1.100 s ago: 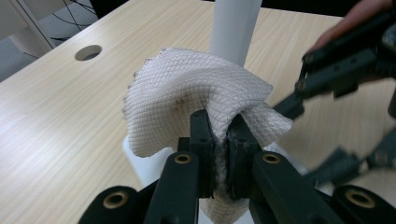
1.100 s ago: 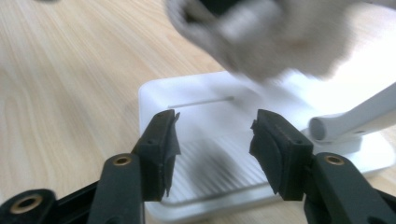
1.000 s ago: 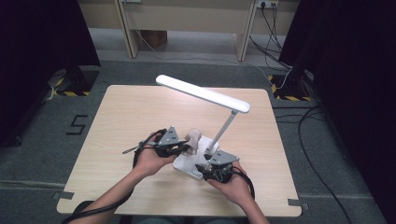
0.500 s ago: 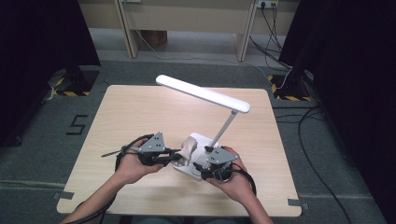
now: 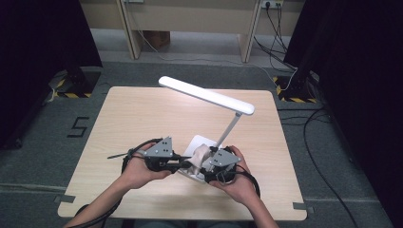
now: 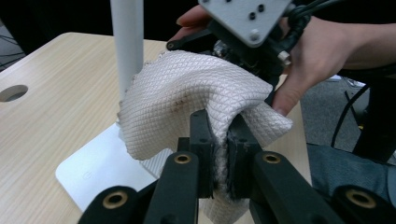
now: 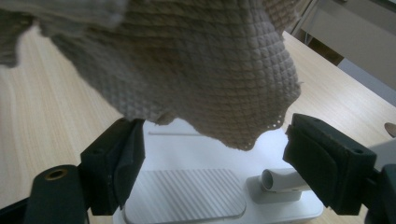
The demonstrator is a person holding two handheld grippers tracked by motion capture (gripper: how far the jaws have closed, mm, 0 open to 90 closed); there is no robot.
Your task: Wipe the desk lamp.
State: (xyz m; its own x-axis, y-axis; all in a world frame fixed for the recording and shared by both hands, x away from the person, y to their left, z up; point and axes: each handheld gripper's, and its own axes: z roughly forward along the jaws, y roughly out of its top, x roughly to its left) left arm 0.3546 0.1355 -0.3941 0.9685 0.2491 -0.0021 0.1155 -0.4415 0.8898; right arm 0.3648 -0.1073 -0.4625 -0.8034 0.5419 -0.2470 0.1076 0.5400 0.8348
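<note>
Cloth (image 6: 196,88), a white waffle-weave rag, hangs over the white base (image 5: 197,145) of the desk lamp (image 5: 206,95) at the near middle of the worktop (image 5: 138,118), and we see it pass from one gripper to the other. Our left gripper (image 6: 219,144) has its jaws pinched tight on a fold of the cloth and, against the frame a second ago, has drawn it left and up off the base. Our right gripper (image 7: 210,154) has just been opening: its jaws now stand wide, the cloth's hem drooping above the gap, the pads clear of it. We judge that the hand-over is made and the left side alone now carries the rag, so wiping the lamp can go on from there.

Standing in the way is the lamp's upright stem (image 6: 127,46), just beside the cloth on its far left in the left gripper view, with the long lamp head (image 5: 206,95) overhanging the work. The right hand (image 5: 237,175) sits close against the base on the right. A round hole (image 6: 13,92) marks the worktop farther left.
</note>
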